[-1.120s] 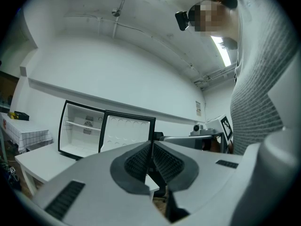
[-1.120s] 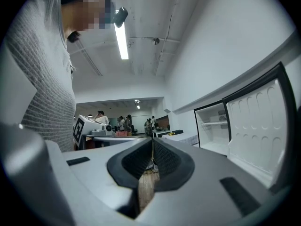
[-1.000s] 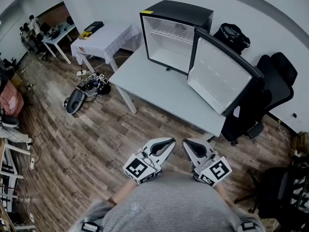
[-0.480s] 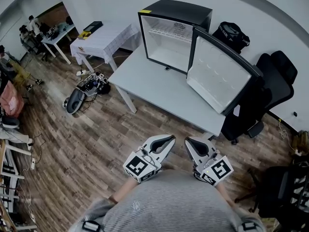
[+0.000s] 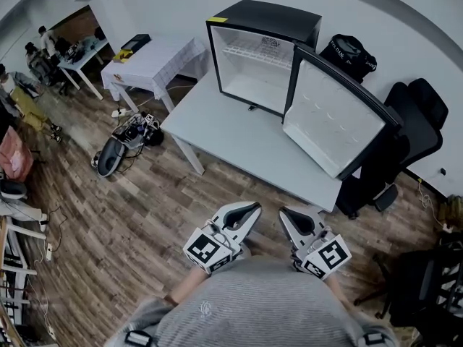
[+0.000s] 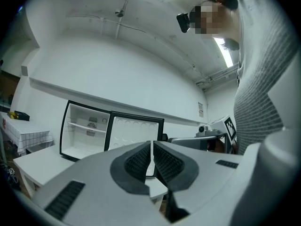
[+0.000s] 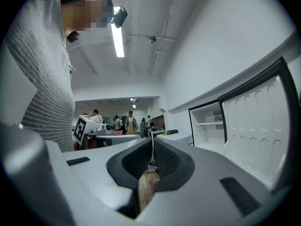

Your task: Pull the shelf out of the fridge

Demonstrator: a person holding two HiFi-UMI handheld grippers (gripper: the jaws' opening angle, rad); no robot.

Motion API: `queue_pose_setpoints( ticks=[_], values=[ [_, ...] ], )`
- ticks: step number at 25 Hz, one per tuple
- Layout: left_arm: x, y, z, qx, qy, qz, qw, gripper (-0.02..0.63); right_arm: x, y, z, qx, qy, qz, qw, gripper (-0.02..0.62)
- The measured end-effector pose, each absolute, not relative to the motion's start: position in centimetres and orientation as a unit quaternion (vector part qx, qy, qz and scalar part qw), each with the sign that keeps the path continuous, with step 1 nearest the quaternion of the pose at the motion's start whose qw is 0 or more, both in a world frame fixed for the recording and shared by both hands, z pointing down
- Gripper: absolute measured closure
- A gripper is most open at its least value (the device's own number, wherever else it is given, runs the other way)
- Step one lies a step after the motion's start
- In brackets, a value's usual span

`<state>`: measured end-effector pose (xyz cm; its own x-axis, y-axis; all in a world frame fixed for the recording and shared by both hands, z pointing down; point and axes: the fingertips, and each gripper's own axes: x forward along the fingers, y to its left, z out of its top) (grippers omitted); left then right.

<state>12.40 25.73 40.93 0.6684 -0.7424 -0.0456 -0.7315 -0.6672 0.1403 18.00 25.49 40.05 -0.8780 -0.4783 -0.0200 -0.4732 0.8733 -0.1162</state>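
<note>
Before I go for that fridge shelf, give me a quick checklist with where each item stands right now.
1. The fridge has its door swung open: ok.
2. The shelf sits inside, in the upper part: ok.
3. The table in front of the fridge is bare: ok.
4. The left hand-held gripper is open: not ok, jaws together, nothing between.
5. The right hand-held gripper is open: not ok, jaws together, nothing between.
6. Grippers at the fridge: not ok, both near the body, apart from the table.
</note>
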Motion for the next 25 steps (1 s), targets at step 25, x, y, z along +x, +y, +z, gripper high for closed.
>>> queue_pose_setpoints(
  ticks=[25],
  values=[
    [1.3,6.3,39.8,0.927,-0.368,-0.049,0.054,0.58,7.1,7.0,39.2,-0.275,0.96,-0.049,0.014,0.578]
  ],
)
